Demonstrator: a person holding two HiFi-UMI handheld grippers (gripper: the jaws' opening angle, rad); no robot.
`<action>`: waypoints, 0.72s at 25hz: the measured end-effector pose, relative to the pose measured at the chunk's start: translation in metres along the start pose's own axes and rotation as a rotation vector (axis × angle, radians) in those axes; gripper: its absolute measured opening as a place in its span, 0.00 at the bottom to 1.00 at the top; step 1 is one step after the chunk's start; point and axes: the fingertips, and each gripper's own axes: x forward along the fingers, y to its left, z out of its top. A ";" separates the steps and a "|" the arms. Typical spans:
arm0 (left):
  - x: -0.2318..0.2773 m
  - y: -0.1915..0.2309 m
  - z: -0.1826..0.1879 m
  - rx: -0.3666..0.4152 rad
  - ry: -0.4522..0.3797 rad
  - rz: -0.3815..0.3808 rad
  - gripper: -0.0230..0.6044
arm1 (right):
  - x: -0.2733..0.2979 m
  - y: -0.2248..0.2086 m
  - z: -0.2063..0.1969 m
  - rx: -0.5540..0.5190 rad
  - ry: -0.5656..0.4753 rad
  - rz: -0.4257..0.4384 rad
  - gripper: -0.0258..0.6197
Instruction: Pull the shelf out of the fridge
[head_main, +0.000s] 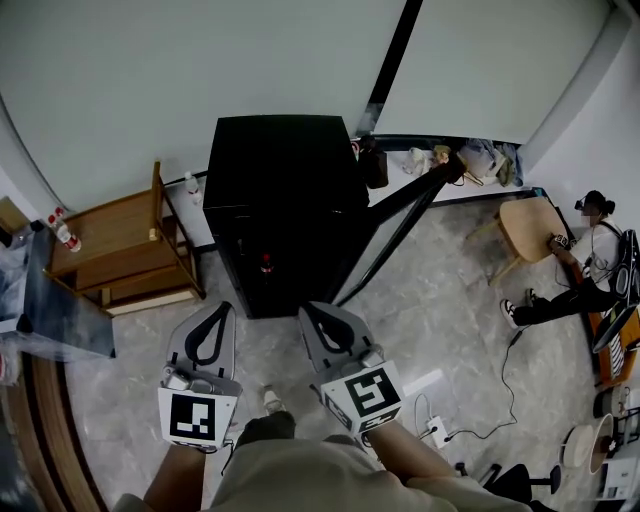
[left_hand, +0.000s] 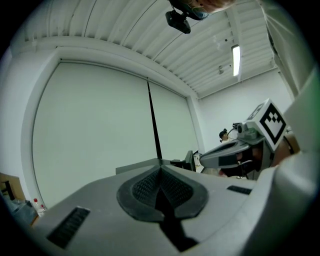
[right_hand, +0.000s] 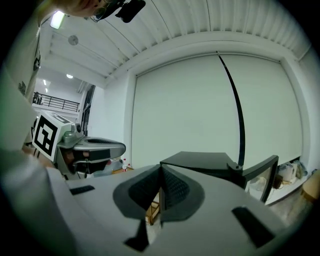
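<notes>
My left gripper (head_main: 222, 308) and right gripper (head_main: 308, 311) are both clenched empty just short of the fridge (head_main: 280, 200); door (head_main: 400, 215) open rightward, shelf lost in the dark inside. Wooden rack (head_main: 120, 250) beside it; person (head_main: 590, 270) seated far right.

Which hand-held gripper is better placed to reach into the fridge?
Probably the right hand-held gripper: it points into the open fridge, while the left hand-held gripper aims at its left edge. Both are shut.

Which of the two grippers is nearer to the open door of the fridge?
The right gripper: the door swings out on its side of the fridge, while the left gripper sits further left.
</notes>
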 end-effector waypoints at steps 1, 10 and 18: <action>0.008 0.007 -0.001 0.001 0.000 -0.007 0.05 | 0.009 -0.004 0.001 0.003 0.002 -0.008 0.03; 0.054 0.037 -0.020 0.007 0.023 -0.021 0.05 | 0.060 -0.033 -0.010 0.055 0.026 -0.051 0.03; 0.087 0.046 -0.034 -0.010 0.031 0.043 0.05 | 0.098 -0.067 -0.029 0.126 0.015 -0.022 0.04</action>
